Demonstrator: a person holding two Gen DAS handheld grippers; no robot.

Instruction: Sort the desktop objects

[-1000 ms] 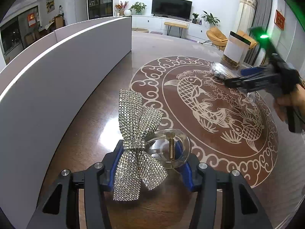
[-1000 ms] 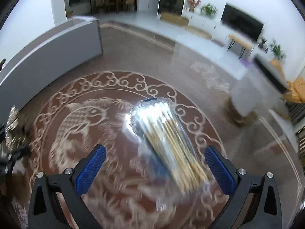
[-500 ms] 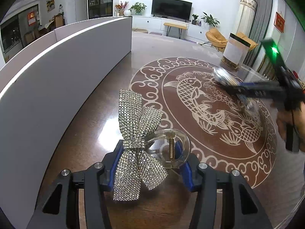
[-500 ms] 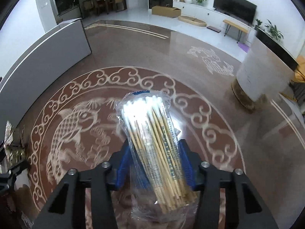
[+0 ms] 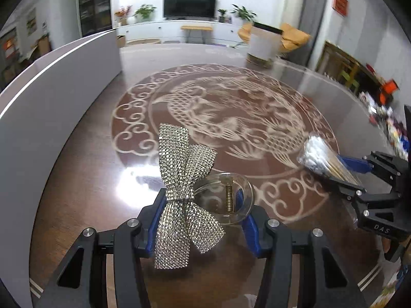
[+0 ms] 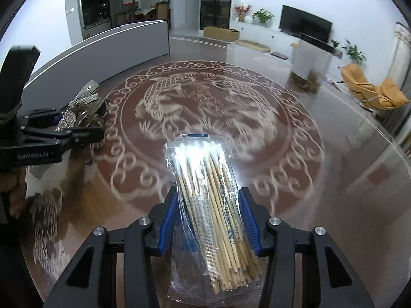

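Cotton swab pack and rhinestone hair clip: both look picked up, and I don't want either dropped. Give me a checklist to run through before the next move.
1. Right gripper shut on the cotton swab pack: ok.
2. Pack's rear end hangs behind the pads; slipping: cannot tell.
3. Left gripper shut on the rhinestone hair clip: ok.
4. Grippers apart from each other: ok.
5. White bin upright on the table: ok.
6. Where each item belongs: cannot tell.
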